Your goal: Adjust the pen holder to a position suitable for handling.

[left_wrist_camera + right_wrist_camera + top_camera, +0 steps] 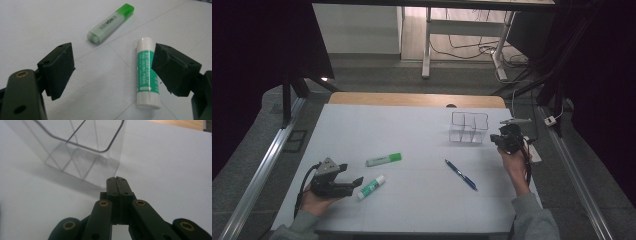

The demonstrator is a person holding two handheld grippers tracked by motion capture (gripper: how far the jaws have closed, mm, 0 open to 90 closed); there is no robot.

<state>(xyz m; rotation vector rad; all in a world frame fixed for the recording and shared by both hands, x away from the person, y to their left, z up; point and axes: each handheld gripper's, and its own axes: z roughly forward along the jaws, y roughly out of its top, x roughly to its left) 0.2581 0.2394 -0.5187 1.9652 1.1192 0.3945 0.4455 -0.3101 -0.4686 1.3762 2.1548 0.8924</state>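
Left gripper view: green highlighter (110,23) reads "HSH"; glue stick (147,72) label illegible.

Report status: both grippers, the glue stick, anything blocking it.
Left gripper open, low over the table. Right gripper shut, empty, by the clear organizer. Glue stick lying flat beside the left gripper's jaw, not gripped. Nothing blocking it.

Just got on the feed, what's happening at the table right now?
A person holds a gripper in each hand over a white table. The left gripper is open and held low, with the glue stick lying by its right jaw, not gripped. The green highlighter lies just beyond. The right gripper is shut on nothing, beside the clear divided organizer. A blue pen lies loose between the two hands.
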